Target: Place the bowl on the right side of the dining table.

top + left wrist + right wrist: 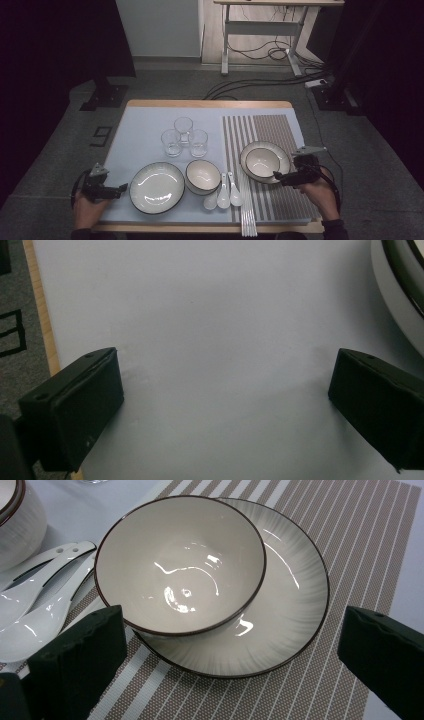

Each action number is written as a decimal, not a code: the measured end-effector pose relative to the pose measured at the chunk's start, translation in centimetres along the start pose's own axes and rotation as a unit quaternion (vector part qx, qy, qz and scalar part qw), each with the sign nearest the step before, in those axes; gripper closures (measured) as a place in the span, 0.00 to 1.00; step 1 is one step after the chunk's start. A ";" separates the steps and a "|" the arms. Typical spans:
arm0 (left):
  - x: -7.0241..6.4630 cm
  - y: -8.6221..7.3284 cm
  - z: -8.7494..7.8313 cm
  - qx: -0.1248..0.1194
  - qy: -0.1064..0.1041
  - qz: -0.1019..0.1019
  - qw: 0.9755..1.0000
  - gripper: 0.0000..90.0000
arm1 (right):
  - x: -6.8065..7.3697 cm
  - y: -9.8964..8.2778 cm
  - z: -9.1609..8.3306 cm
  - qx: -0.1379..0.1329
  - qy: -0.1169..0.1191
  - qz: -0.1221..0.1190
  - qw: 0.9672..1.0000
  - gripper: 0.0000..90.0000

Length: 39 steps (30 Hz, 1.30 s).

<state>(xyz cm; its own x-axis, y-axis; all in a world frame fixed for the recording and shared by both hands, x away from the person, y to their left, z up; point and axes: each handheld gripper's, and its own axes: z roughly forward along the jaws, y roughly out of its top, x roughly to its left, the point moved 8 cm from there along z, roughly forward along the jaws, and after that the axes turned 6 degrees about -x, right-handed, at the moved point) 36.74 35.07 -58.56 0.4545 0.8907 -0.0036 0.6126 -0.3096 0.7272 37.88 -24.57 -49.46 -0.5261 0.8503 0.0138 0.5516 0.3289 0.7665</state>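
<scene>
Right gripper (230,655) jaws spread wide, nothing pinched, just beside the bowl (180,562) sitting in the plate (295,605) on the striped placemat (360,540). Risk: a jaw clips the rim, bowl tips/slides. Left gripper (225,395) spread, idle over worktop.

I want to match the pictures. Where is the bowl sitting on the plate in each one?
High view: the bowl sits right of the middle, on the plate, on the striped mat.
Left gripper view: not in it.
Right gripper view: the bowl is at upper middle, on the plate.
Shared landmark: the striped mat.
</scene>
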 end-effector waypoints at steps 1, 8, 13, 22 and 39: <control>0.0 0.0 0.0 0.000 0.000 0.000 1.000 0.01 | 0.0 -0.2 0.0 0.000 -0.001 0.003 1.000 0.00; 0.0 0.0 0.0 0.000 0.000 0.000 1.000 0.01 | 0.0 -1.7 0.3 0.009 -0.012 0.015 1.000 0.00; 0.0 0.0 0.0 0.000 0.000 0.000 1.000 0.01 | 0.1 -3.2 1.1 0.030 -0.024 0.026 0.999 0.00; 0.0 0.0 0.0 0.000 0.000 0.000 1.000 0.01 | 0.3 -5.7 2.5 0.052 -0.032 0.041 0.997 0.00; 0.0 0.0 0.0 -0.001 0.001 0.002 1.000 0.01 | 0.5 -8.5 4.8 0.039 -0.059 0.049 0.996 0.00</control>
<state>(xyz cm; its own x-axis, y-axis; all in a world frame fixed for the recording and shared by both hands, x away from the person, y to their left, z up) 36.71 35.06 -58.55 0.4552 0.8904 0.0006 0.6093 -0.3120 0.7290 36.02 -24.97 -59.02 -0.3896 0.9210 0.0075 0.6485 0.2685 0.7123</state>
